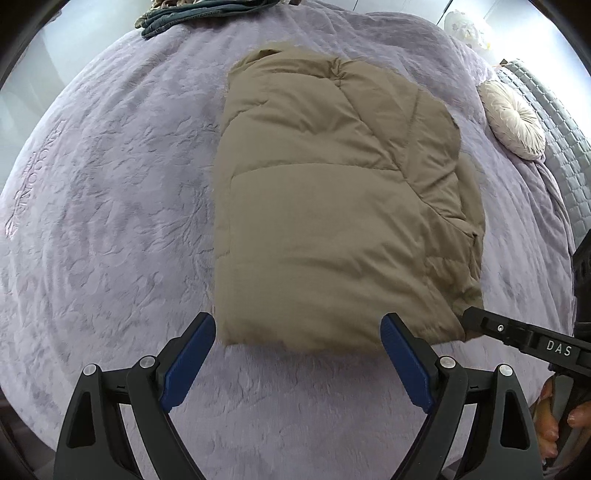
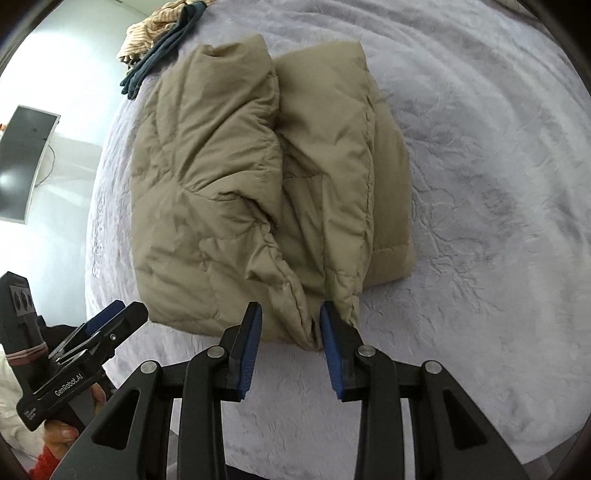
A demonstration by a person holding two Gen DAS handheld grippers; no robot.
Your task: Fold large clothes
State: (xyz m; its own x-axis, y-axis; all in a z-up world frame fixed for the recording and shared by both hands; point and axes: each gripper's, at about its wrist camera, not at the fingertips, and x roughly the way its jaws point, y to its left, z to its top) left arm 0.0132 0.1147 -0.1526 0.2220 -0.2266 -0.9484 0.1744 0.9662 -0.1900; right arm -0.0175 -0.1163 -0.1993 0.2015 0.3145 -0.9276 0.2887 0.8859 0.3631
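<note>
A tan puffer jacket [image 1: 332, 199] lies folded into a thick bundle on a lilac bedspread [image 1: 110, 221]. In the right wrist view the jacket [image 2: 240, 192] shows two folded layers side by side. My left gripper [image 1: 298, 328] is open, its blue pads wide apart just short of the jacket's near edge, holding nothing. My right gripper [image 2: 291, 317] is partly open at the jacket's near edge, with a fold of fabric between the pads but not clamped. The right gripper also shows in the left wrist view [image 1: 476, 321], touching the jacket's near right corner.
Folded dark and striped clothes [image 1: 184, 18] lie at the bed's far edge, also in the right wrist view [image 2: 159, 48]. A round cream cushion [image 1: 513, 118] and grey quilted headboard [image 1: 554, 129] are at the right. A dark monitor [image 2: 22, 162] stands left of the bed.
</note>
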